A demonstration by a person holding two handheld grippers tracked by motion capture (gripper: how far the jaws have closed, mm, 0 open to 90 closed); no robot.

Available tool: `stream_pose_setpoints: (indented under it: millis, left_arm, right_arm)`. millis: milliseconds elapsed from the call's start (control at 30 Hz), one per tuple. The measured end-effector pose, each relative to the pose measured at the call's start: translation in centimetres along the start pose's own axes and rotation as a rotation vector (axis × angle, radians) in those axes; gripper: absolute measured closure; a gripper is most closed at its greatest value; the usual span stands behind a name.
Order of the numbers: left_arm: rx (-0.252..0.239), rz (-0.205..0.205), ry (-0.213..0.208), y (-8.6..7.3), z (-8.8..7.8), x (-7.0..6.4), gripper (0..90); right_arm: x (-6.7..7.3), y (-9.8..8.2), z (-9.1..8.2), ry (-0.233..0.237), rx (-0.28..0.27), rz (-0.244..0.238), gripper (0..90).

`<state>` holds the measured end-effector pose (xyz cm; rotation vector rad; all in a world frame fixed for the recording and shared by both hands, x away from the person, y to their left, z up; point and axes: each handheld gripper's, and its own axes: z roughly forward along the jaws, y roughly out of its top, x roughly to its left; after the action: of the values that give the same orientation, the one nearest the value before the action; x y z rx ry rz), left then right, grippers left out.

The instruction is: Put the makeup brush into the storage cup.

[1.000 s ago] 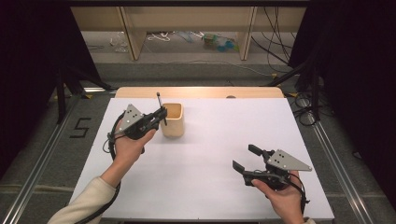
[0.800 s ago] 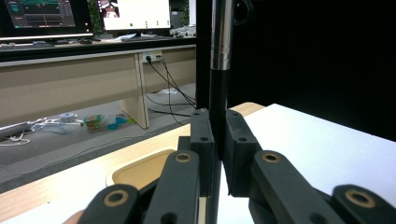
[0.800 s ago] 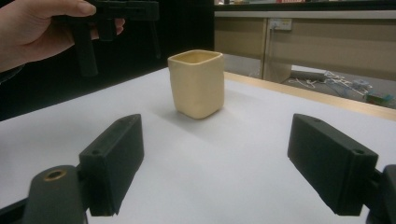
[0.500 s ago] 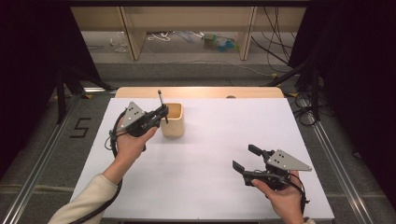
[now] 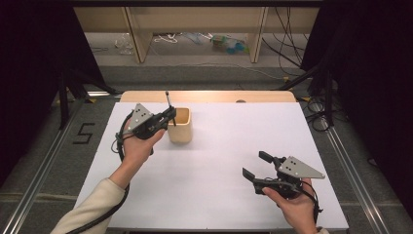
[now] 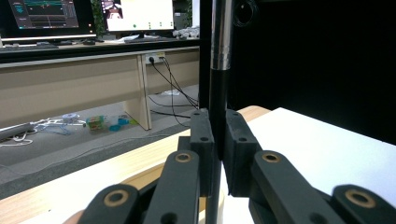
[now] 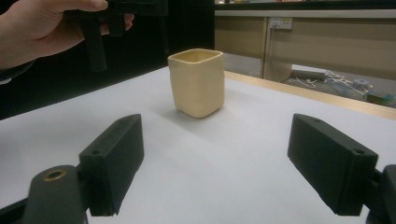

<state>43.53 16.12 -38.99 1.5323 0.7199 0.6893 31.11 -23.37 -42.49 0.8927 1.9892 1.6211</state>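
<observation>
So the left gripper (image 5: 168, 117) has its fingers (image 6: 203, 140) clenched on a thin black pen with a silver band (image 6: 219, 56), long axis standing nearly upright. It hangs just off the near-left side of the square cream-coloured cup (image 5: 180, 125), which sits toward the far left of the white surface (image 5: 219, 195). Looks like the pen needs to shift slightly right, then straight down. The right gripper (image 5: 258, 165) waits with fingers spread, holding nothing, well apart near the close right corner. Plenty of open room.
</observation>
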Motion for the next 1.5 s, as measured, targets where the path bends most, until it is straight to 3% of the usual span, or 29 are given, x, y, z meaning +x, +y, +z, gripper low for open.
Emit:
stream_pose_setpoints:
  millis: [1500]
  left_arm:
    - [-0.003, -0.001, 0.019, 0.0, 1.5, 1.0, 83.8]
  right_arm:
    - [0.0, -0.2, 0.2, 0.011, 0.002, 0.006, 19.7]
